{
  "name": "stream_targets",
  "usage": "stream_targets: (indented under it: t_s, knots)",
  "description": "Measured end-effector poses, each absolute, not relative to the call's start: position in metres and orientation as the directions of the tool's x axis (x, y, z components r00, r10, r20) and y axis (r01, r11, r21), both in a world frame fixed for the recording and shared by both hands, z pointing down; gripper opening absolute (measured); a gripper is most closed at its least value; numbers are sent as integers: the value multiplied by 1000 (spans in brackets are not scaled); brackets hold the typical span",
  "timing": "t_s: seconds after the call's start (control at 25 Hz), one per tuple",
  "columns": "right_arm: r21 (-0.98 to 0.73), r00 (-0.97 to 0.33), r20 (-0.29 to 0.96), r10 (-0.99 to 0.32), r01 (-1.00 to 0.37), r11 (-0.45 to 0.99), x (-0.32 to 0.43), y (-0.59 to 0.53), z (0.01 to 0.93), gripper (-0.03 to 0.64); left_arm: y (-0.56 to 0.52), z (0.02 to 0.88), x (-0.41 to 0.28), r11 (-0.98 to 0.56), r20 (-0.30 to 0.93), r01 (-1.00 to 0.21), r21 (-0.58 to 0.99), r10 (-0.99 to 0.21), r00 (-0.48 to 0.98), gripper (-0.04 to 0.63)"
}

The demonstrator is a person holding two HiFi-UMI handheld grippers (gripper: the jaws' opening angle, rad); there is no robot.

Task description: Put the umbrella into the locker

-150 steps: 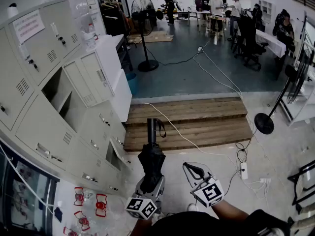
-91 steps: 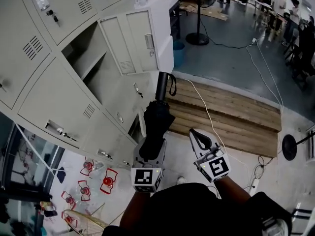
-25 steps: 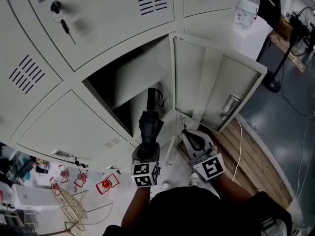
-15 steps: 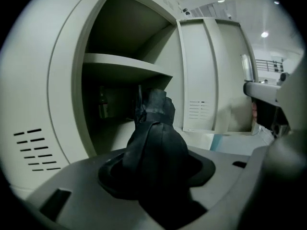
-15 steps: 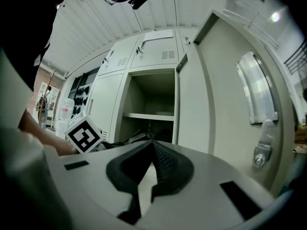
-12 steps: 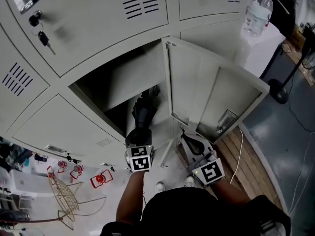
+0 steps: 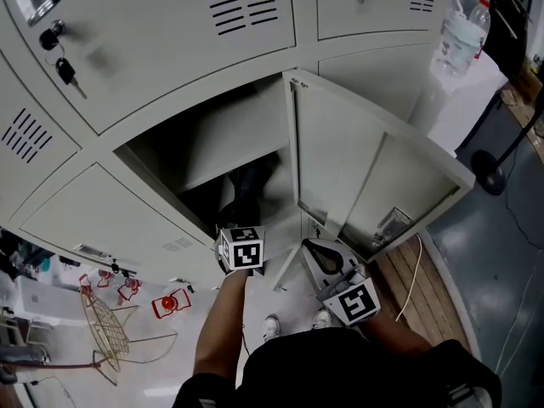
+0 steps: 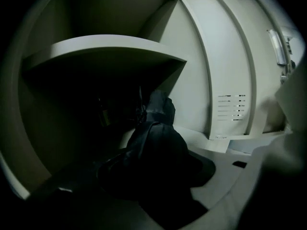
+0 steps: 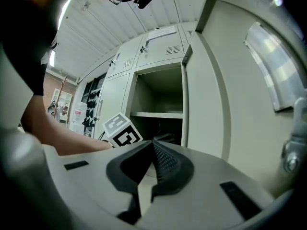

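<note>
The folded black umbrella [image 7: 246,189] [image 8: 156,145] reaches into the open locker compartment [image 7: 242,134], under its inner shelf [image 8: 105,47]. My left gripper [image 7: 241,219] [image 8: 153,190] is at the compartment's mouth, shut on the umbrella's lower end; its fingers are lost in the dark. The umbrella's far tip lies deep inside, hard to make out. My right gripper [image 7: 316,253] [image 9: 152,150] hangs shut and empty below the open locker door [image 7: 365,168] [image 9: 211,95], a little right of the left one. In the right gripper view the left gripper's marker cube [image 9: 122,131] shows before the compartment [image 9: 158,95].
The door swings out to the right. Keys [image 7: 59,66] hang from the shut door at upper left. A water bottle [image 7: 463,32] stands on a white cabinet. On the floor lie a wire basket [image 7: 106,330] and red items [image 7: 170,303]; a wooden platform [image 7: 425,270] is at right.
My left gripper has pushed forward with the umbrella, which has gone from standing before the opening to lying mostly inside the compartment. The right gripper has hardly moved.
</note>
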State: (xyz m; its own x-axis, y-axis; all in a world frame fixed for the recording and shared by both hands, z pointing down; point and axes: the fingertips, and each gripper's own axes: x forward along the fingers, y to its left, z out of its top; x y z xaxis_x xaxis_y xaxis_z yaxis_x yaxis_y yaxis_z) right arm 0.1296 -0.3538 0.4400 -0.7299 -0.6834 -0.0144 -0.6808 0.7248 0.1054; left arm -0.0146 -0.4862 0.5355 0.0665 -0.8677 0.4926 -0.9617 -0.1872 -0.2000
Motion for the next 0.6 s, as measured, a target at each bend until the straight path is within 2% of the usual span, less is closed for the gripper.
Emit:
stream_targets:
  t_s: [0.6]
  knots:
    - [129,-760,-33,-649,-647,751,115,-364,427,0,-555,550,-40,-175,575,-941,-290,-818,-25,233]
